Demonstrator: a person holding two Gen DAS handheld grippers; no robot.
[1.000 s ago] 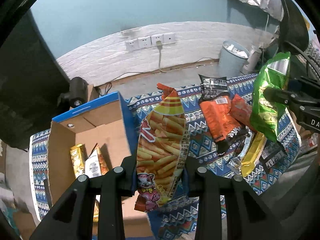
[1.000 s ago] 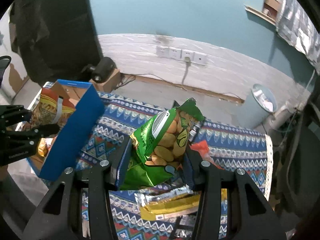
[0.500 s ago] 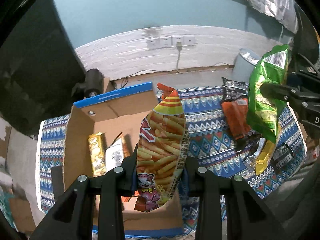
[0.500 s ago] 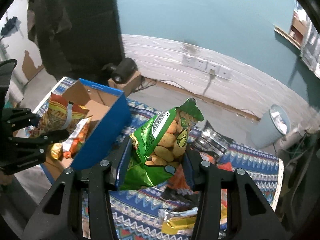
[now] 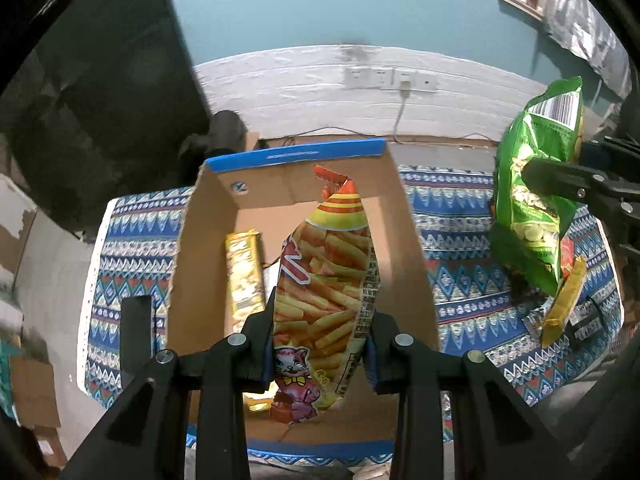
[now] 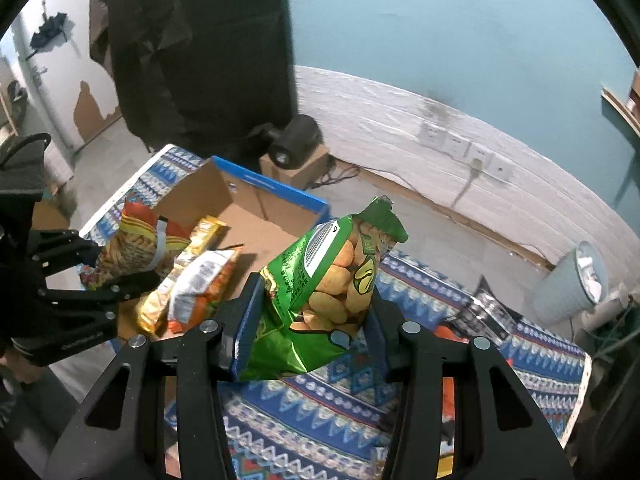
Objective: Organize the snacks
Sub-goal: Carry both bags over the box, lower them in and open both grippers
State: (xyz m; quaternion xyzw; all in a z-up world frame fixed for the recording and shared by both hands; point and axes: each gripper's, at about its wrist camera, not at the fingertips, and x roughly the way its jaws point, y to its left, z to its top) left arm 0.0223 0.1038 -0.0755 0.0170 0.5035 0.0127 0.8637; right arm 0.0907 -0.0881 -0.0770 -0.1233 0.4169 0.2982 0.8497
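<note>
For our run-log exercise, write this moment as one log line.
left gripper: shut on orange snack bag, over cardboard box | right gripper: shut on green snack bag, above tablecloth

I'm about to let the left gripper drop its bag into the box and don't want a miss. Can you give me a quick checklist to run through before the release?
1. Left gripper shut on the orange fry-stick snack bag: ok.
2. Bag over the open cardboard box with blue rim: ok.
3. Free floor space in the box beside the gold foil packet and the white-and-orange packet: ok.
4. Bag's height above the box floor: cannot tell.
5. Right gripper, shut on the green peanut bag, clear of the box opening: ok, it is over the patterned tablecloth.
</note>
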